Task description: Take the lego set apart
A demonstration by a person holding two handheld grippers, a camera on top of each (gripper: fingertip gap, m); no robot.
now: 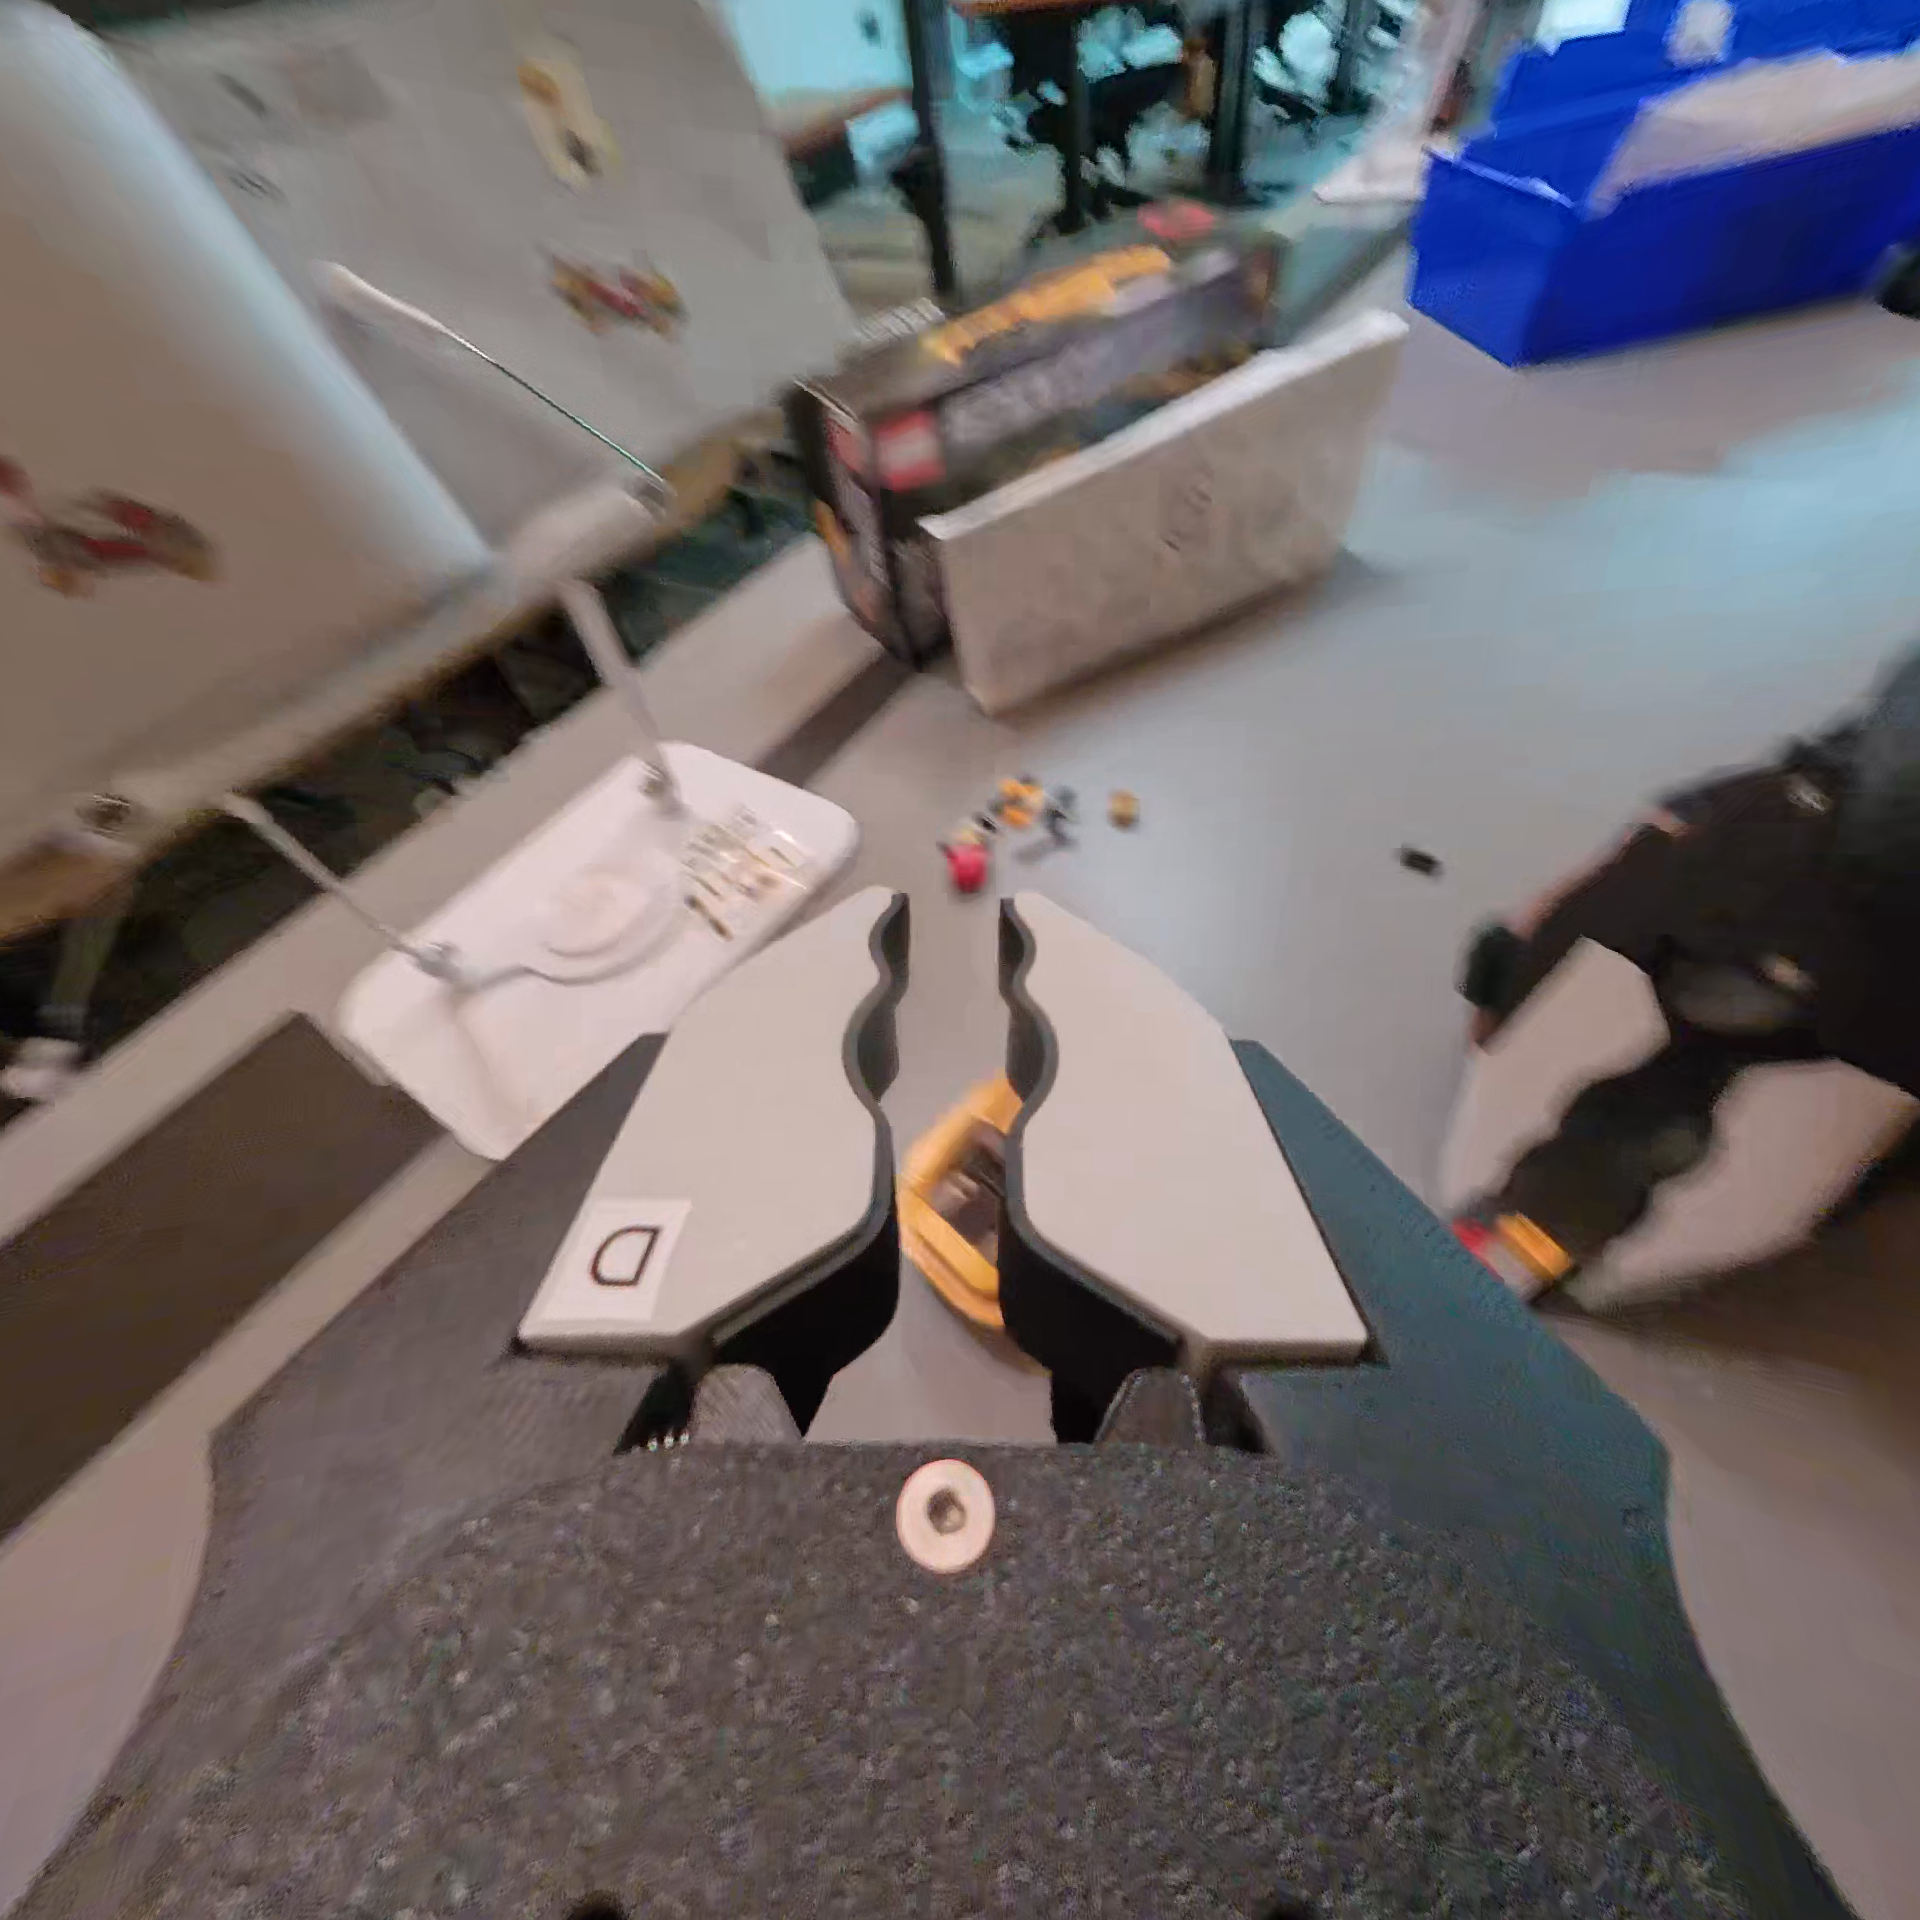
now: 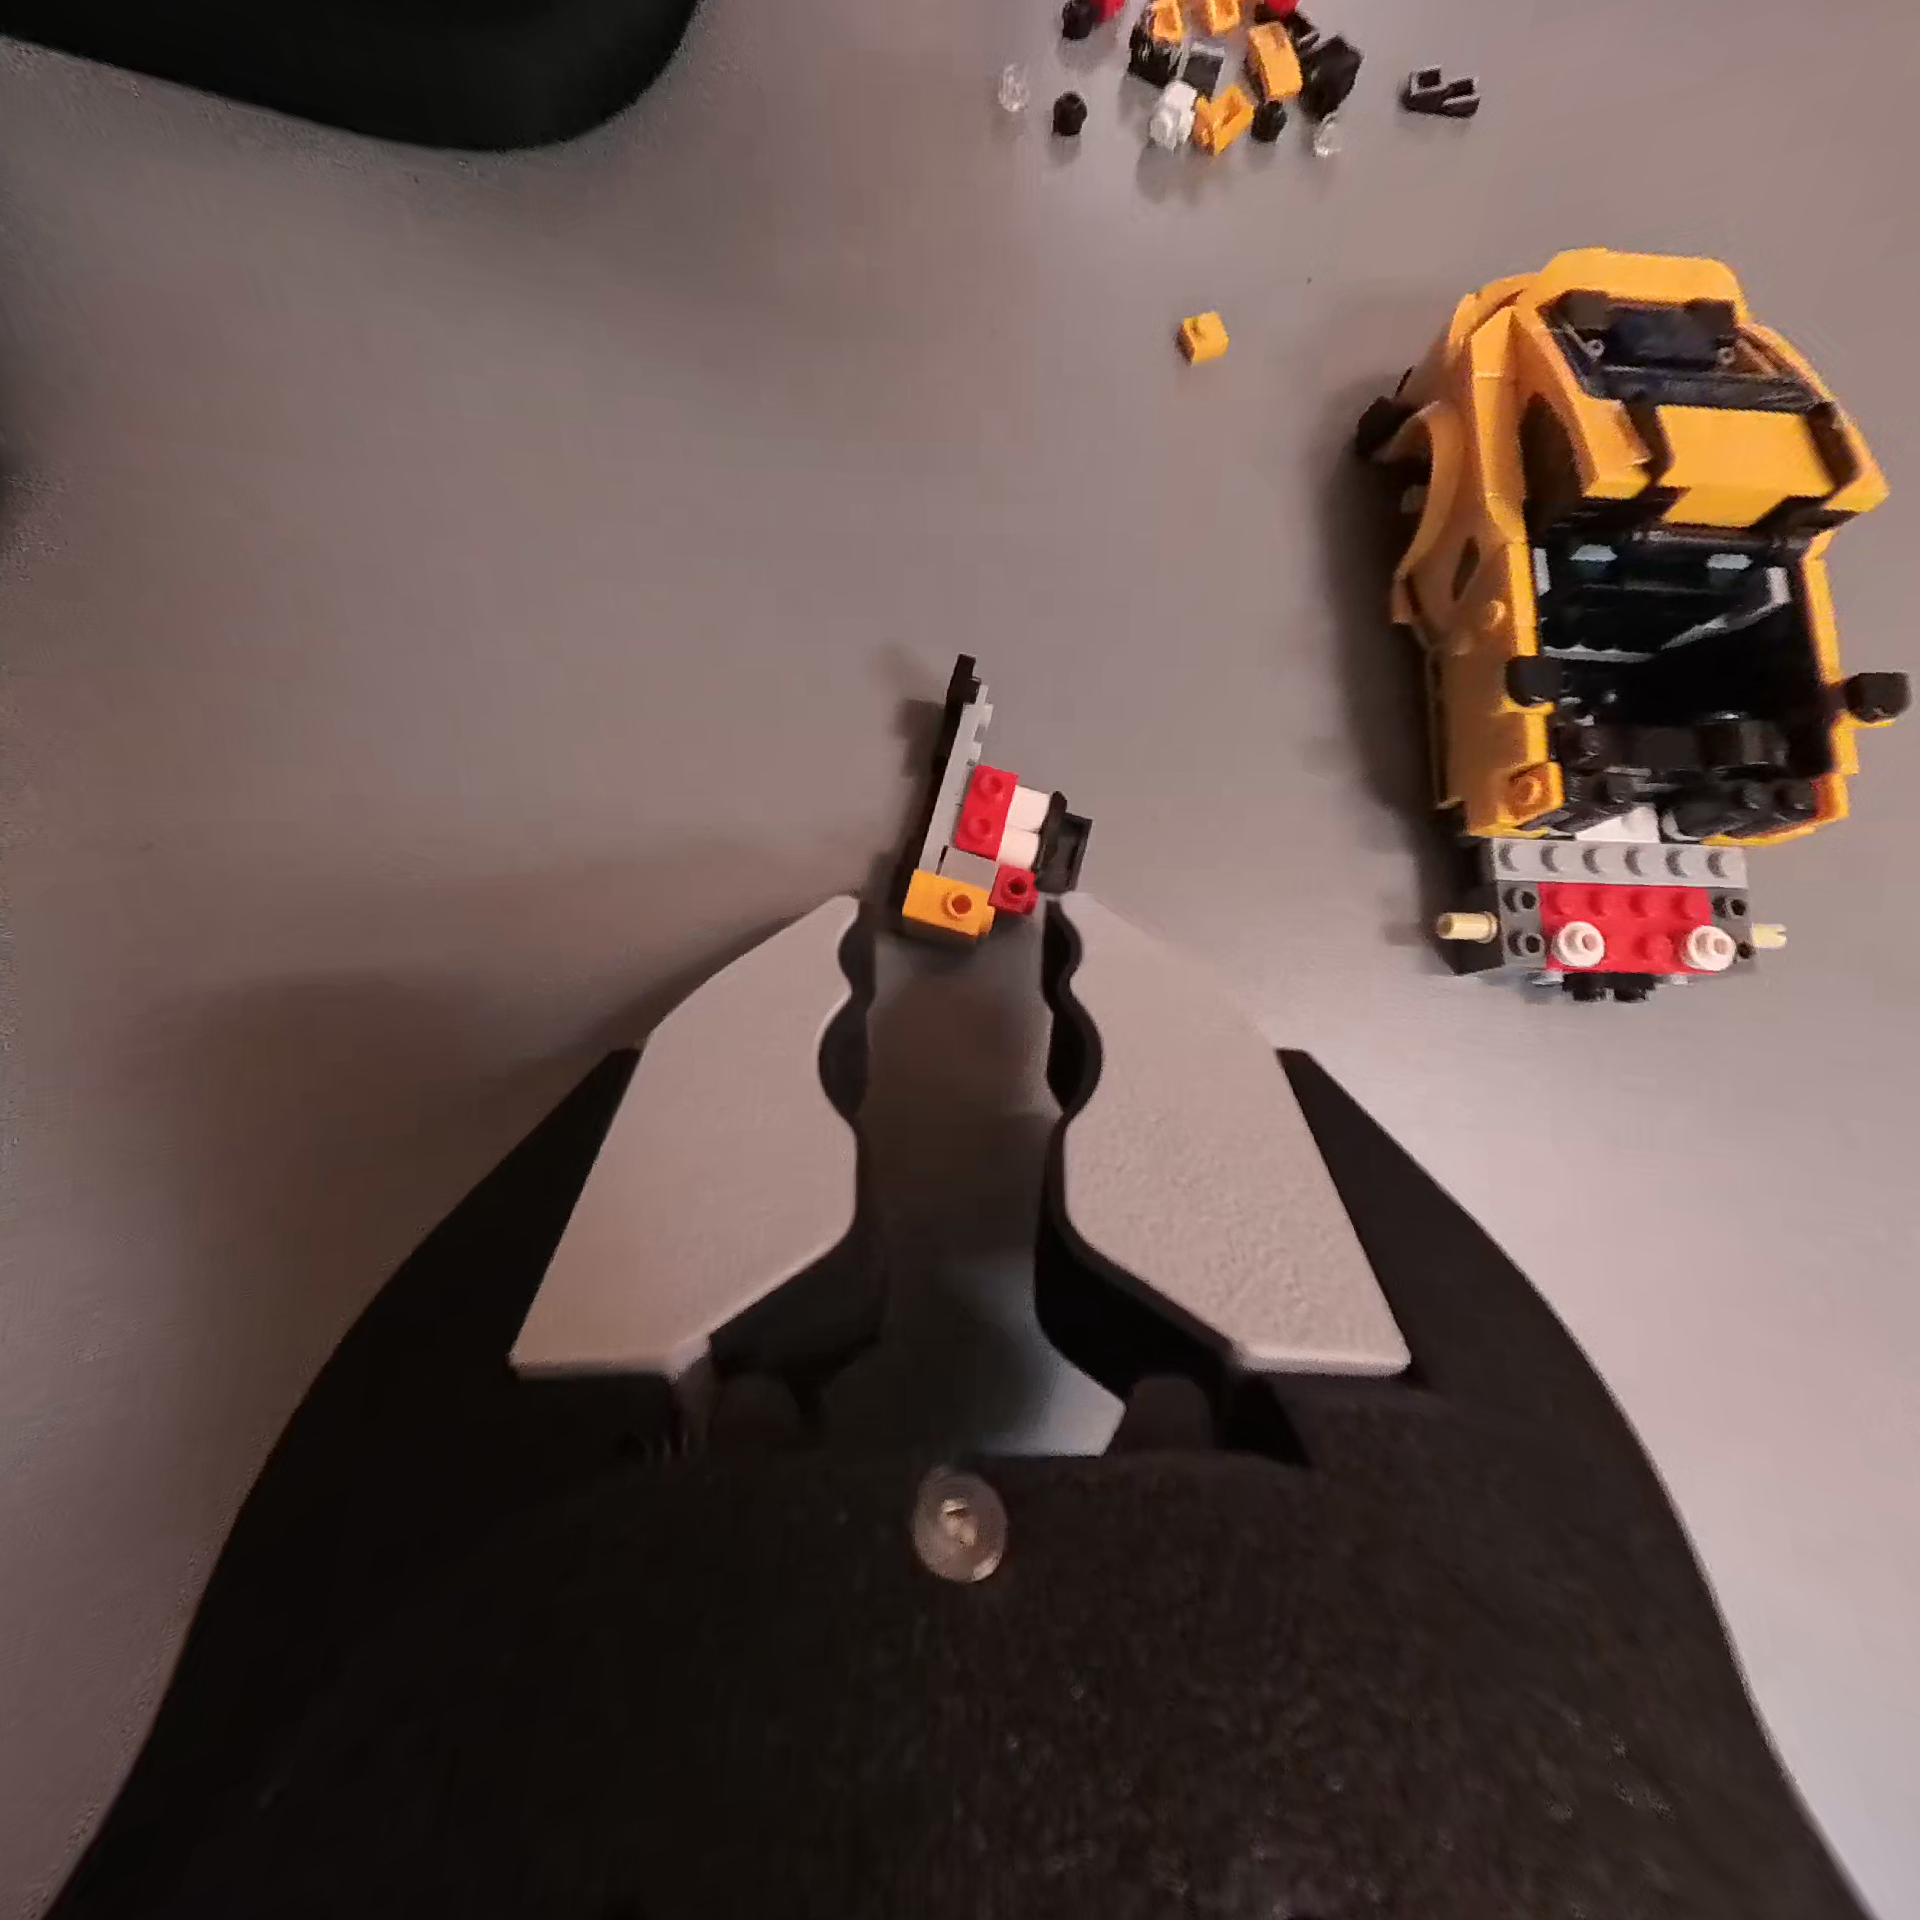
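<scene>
Lego car point(image 2: 1631, 623): yellow and black, part dismantled, on the grey table point(image 2: 520, 623), far right in the right wrist view; grey and red plates with two white studs exposed at its near end.
Same car, left wrist view: only a yellow edge showing low between the fingers, below and behind them.
Detached chunk point(image 2: 982, 831): red, white, grey, black and orange bricks on a thin plate, tilted, just past the right fingertips; contact with them impossible to confirm.
Right gripper point(image 2: 951, 909): jaws parted, a wide gap between the fingers, nothing clamped.
Left gripper point(image 1: 951, 909): jaws apart by a narrow gap, empty, above the table.
Loose bricks point(image 2: 1216, 73): small heap of yellow, black, white and red at the top edge, well apart from the car.
Single yellow brick point(image 2: 1203, 338): alone between heap and car.
Lego box point(image 1: 1039, 416): dark, lying at the back, a white booklet point(image 1: 1164, 520) leaning against it.
Blue bin point(image 1: 1662, 208): far right corner.
White stand base point(image 1: 499, 997): left of the left gripper, blurred.
</scene>
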